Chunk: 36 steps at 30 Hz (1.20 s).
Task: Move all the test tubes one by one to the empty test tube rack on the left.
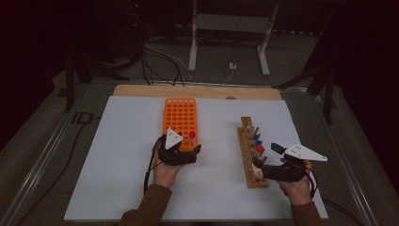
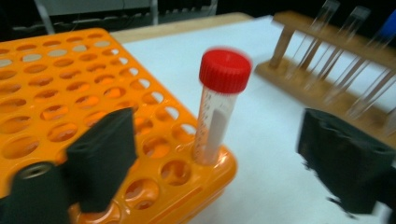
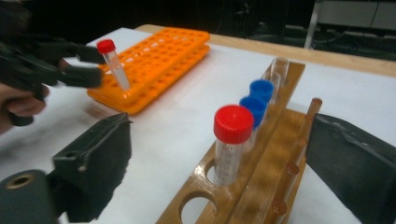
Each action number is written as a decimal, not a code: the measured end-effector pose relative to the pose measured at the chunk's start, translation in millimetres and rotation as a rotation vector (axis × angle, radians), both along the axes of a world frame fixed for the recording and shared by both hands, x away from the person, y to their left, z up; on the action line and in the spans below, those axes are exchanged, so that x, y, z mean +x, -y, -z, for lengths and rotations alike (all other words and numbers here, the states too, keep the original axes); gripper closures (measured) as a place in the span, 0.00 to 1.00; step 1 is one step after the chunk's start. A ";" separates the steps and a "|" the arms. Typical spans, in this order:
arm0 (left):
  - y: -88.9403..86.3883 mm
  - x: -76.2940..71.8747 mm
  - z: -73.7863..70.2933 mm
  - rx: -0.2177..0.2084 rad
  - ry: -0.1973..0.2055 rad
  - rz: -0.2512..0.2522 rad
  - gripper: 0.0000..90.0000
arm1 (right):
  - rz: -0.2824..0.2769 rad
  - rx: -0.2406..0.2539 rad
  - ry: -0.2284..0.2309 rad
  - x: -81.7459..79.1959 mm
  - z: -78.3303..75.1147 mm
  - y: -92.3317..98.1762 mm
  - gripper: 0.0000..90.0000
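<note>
An orange tube rack (image 1: 179,117) lies mid-table, with one red-capped tube (image 1: 192,134) upright in a hole at its near right corner. My left gripper (image 1: 189,147) stands open around that tube (image 2: 215,116); both black jaws are clear of it. To the right a wooden rack (image 1: 249,160) holds a red-capped tube (image 3: 231,144) and two blue-capped tubes (image 3: 254,105) behind it. My right gripper (image 3: 224,144) is open at the wooden rack's near end, a jaw on each side of the red-capped tube, neither touching it.
The racks rest on a white sheet (image 1: 117,165) over a wooden table. Clear uncapped tubes (image 3: 279,67) stand at the wooden rack's far end, and its nearest hole is empty. Cables and a metal frame (image 1: 226,28) lie on the floor beyond.
</note>
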<state>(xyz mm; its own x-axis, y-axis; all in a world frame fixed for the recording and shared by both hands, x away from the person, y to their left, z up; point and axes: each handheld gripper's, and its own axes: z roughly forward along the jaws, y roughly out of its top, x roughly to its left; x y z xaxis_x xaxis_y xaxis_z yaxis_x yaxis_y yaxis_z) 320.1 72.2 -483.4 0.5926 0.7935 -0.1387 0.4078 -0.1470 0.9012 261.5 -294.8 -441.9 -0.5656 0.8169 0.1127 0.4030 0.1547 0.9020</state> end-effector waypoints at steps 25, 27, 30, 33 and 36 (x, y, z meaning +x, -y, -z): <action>-10.6 -25.9 -19.3 -0.051 0.014 0.036 0.00 | 0.035 -0.119 -0.025 10.5 19.5 -14.1 0.80; -10.5 -27.7 -20.1 -0.034 0.025 0.042 0.00 | 0.039 -0.111 -0.023 10.6 19.4 -14.4 0.82; -8.5 -29.4 -21.3 -0.019 0.035 0.055 0.01 | 0.037 -0.111 -0.020 10.9 19.1 -15.5 0.83; -5.1 -29.7 -22.3 -0.015 0.034 0.064 0.01 | 0.037 -0.110 -0.004 9.1 16.2 -16.2 0.83; -2.2 -30.1 -22.8 -0.011 0.035 0.070 0.01 | 0.040 -0.102 0.022 5.5 8.6 -15.7 0.83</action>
<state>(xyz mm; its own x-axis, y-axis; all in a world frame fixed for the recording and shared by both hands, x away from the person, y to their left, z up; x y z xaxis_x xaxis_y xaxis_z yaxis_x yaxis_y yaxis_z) 289.9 74.4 -460.7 0.6509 0.7487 -0.1253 0.3649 -0.1638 0.9165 267.0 -279.1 -450.6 -0.5336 0.8456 0.0155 0.3913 0.2306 0.8909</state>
